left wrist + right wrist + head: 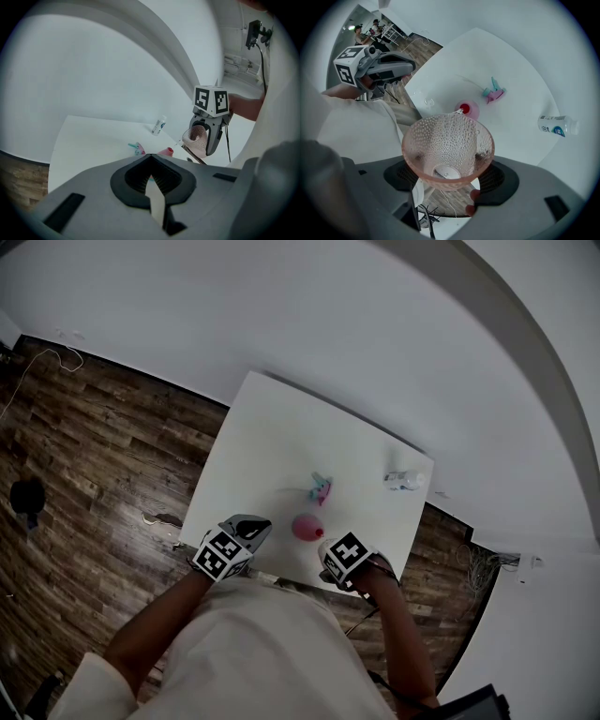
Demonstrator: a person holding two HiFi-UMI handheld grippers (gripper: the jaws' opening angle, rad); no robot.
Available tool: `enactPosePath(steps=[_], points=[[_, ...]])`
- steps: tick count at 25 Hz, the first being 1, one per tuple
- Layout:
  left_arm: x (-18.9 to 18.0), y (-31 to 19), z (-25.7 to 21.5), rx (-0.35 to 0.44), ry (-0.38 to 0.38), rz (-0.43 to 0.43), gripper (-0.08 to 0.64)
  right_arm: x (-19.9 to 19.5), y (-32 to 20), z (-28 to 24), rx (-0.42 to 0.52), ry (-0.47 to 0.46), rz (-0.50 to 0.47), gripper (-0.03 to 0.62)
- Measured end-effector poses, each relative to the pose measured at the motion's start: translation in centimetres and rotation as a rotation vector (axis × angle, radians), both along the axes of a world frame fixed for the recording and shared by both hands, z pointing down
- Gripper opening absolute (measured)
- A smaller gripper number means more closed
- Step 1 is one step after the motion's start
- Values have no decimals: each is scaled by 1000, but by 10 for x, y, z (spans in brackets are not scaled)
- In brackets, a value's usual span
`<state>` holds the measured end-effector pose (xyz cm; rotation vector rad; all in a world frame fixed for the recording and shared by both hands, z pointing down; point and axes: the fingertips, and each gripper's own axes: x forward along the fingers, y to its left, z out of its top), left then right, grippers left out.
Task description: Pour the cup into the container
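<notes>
Jaws of right gripper (447, 174) clamp the dimpled cup (447, 143), those of left gripper (152, 182) meet empty; bottle (558, 125) label is illegible.

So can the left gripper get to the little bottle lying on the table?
Probably yes. The left gripper is empty, and the bottle lies in the open near the table's far corner. The shut jaws must open first, and the pink container sits close to the path.
</notes>
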<state>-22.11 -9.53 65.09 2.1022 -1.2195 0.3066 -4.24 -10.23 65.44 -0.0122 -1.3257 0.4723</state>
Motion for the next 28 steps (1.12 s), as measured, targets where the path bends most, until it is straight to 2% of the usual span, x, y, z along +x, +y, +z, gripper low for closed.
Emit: enactPosePath(steps=[28], points=[[-5, 3, 2, -1, 3, -12, 11, -3, -3, -6, -17, 27, -26, 364]])
